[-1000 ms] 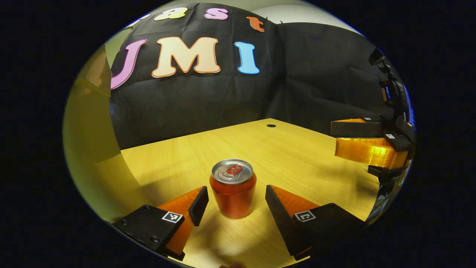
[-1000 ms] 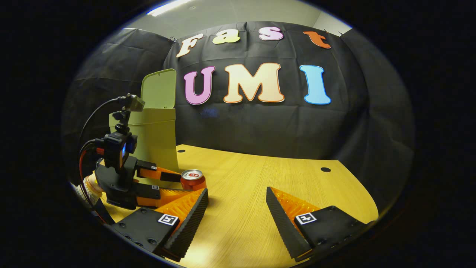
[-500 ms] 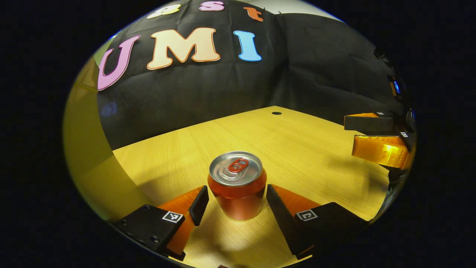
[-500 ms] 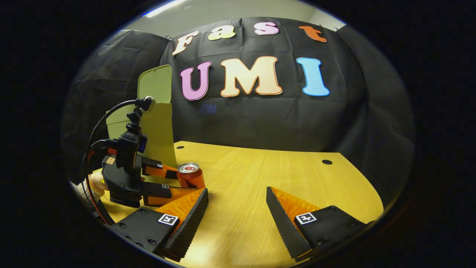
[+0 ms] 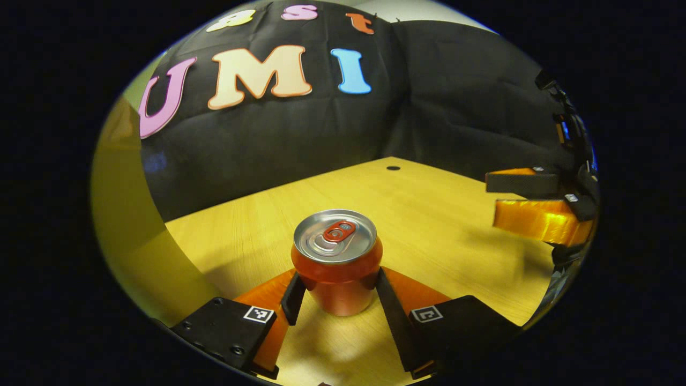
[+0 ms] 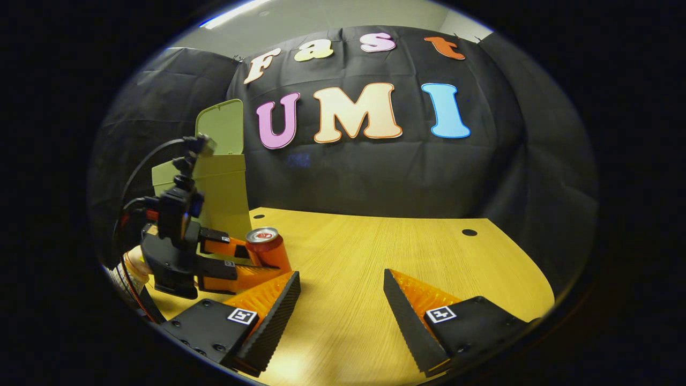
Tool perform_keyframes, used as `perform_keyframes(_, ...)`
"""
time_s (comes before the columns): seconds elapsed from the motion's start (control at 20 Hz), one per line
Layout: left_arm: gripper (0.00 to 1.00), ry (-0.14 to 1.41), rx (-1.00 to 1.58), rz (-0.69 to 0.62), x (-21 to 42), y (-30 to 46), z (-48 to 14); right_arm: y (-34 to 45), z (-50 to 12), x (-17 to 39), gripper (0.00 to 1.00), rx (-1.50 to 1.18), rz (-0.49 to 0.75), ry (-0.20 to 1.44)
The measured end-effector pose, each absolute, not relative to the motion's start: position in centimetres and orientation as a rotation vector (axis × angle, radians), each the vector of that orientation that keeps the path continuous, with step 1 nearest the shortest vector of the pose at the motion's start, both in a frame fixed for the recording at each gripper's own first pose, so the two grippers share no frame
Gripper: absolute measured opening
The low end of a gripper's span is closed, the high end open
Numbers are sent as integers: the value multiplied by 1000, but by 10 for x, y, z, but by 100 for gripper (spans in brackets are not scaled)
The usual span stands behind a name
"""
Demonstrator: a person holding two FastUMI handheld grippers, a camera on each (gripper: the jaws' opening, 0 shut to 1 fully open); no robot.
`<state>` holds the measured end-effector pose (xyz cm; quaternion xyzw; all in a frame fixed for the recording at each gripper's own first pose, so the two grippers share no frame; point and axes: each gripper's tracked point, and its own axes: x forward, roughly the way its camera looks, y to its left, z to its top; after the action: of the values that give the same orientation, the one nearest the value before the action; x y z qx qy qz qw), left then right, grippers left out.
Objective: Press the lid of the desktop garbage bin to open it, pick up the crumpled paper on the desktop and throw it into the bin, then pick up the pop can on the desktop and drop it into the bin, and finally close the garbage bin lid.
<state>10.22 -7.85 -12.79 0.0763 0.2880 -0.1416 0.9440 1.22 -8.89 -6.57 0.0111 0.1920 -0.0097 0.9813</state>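
Observation:
The orange pop can point(image 5: 336, 268) with a silver top stands on the wooden table point(image 5: 429, 214), between the fingers of my left gripper point(image 5: 336, 287). Both fingers press against its sides low down. In the right gripper view the same can point(image 6: 266, 247) leans slightly in the left gripper point(image 6: 236, 262), right in front of the pale green bin point(image 6: 222, 187). The bin's lid point(image 6: 220, 126) stands upright and open. My right gripper point(image 6: 341, 287) hangs open over bare table with nothing between its fingers. It also appears at the right edge of the left gripper view point(image 5: 536, 209).
The bin's wall point(image 5: 123, 214) rises close on the left of the left gripper view. A person's hand point(image 6: 131, 268) holds the left gripper, with cables above it. Small round holes point(image 6: 469, 232) mark the table's far edge near the black cloth wall.
My left gripper slid forward around the can and its fingers closed onto the can's sides. The can now leans a little. The right gripper has hardly moved.

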Motion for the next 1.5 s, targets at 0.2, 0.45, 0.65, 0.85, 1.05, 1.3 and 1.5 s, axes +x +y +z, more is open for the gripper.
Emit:
perform_keyframes(0.2, 77, 499, 141, -350, 90, -103, -55, -93, -54, 7, 98, 41, -28, 363)
perform_keyframes(0.45, 77, 380, 61, -394, 78, -108, 42, -91, -36, 0, 98, 69, -27, 327)
perform_keyframes(0.65, 77, 295, 92, -257, 87, -57, 103, -84, -38, -4, 96, 50, -12, 326)
perform_keyframes(0.85, 76, 261, 70, -104, 95, 5, 134, -62, -41, 9, 99, 52, 32, 335)
perform_keyframes(1.05, 76, 274, 56, 30, 97, 66, 136, -50, -48, 11, 99, 15, 62, 346)
perform_keyframes(1.3, 76, 365, 54, 150, 86, 119, 107, -47, -49, 11, 99, 20, 76, 354)
perform_keyframes(1.5, 78, 401, 38, 172, 82, 131, 95, -54, -47, 10, 99, 28, 62, 349)
